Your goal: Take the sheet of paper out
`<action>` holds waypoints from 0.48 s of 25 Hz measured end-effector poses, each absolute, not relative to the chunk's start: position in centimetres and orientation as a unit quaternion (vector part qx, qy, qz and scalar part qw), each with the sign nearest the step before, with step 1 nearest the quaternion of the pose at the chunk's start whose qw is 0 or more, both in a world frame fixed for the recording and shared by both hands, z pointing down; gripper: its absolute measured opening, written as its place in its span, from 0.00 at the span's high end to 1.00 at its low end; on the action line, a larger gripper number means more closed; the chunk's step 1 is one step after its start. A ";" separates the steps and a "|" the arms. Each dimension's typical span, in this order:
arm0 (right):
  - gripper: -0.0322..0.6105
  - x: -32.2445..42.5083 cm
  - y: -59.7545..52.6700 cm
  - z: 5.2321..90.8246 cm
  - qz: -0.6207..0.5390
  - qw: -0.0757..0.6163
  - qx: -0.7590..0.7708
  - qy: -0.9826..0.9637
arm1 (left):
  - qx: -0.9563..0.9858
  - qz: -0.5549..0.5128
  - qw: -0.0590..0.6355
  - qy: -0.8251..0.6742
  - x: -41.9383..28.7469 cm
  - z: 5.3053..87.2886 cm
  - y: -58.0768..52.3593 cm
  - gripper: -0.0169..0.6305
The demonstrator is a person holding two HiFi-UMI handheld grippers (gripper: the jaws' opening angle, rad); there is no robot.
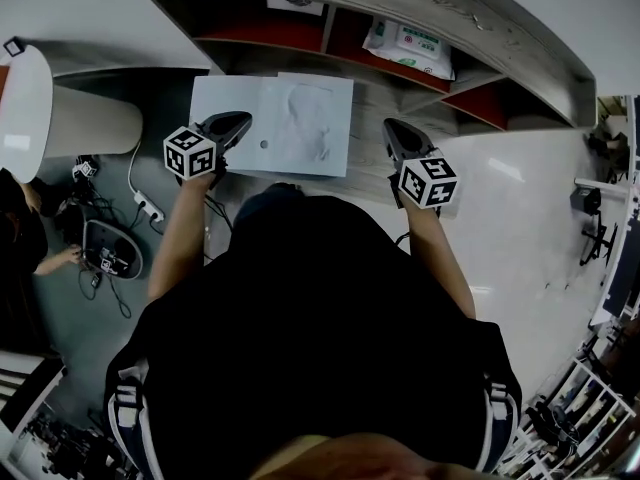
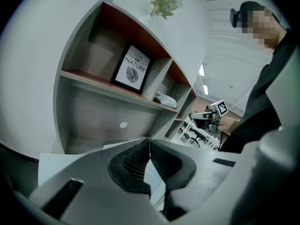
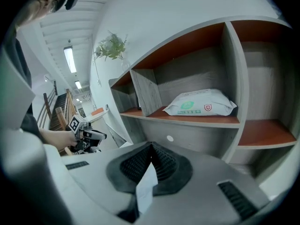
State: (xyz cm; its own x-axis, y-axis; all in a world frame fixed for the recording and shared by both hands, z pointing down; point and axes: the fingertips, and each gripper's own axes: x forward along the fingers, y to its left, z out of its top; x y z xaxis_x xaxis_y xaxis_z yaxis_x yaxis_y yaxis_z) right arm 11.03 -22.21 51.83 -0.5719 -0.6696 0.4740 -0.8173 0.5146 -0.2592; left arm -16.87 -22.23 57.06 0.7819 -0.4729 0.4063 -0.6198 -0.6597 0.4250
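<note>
A pale sheet of paper [image 1: 300,123] with a faint drawing lies flat on the grey desk [image 1: 370,173] below the shelf, overlapping a second pale sheet [image 1: 222,103] on its left. My left gripper [image 1: 238,123] hovers over the left part of the sheets with its jaws shut and nothing pressed between the pads [image 2: 150,146]; pale sheet shows under them. My right gripper [image 1: 392,130] is just right of the paper's edge, jaws together [image 3: 151,151]. A white slip [image 3: 144,191] shows in the gap behind its pads; whether it is gripped is unclear.
The curved shelf unit [image 1: 520,58] stands behind the desk, holding a pack of wipes [image 1: 410,46] and a framed leaf print [image 2: 132,70], with a plant [image 2: 164,1] on top. A white round table [image 1: 25,108], floor cables [image 1: 148,206] and another person [image 1: 20,238] are at left.
</note>
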 end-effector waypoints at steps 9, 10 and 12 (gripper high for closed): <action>0.93 11.3 -22.0 53.9 0.256 0.178 0.436 -0.844 | 0.899 0.150 0.305 -0.277 -15.8 60.0 -24.2 0.94; 0.93 11.4 -21.9 54.3 0.259 0.180 0.436 -0.843 | 0.898 0.153 0.307 -0.274 -15.6 60.5 -24.2 0.94; 0.93 11.4 -21.5 54.9 0.266 0.184 0.436 -0.840 | 0.897 0.157 0.314 -0.269 -15.5 61.4 -24.4 0.94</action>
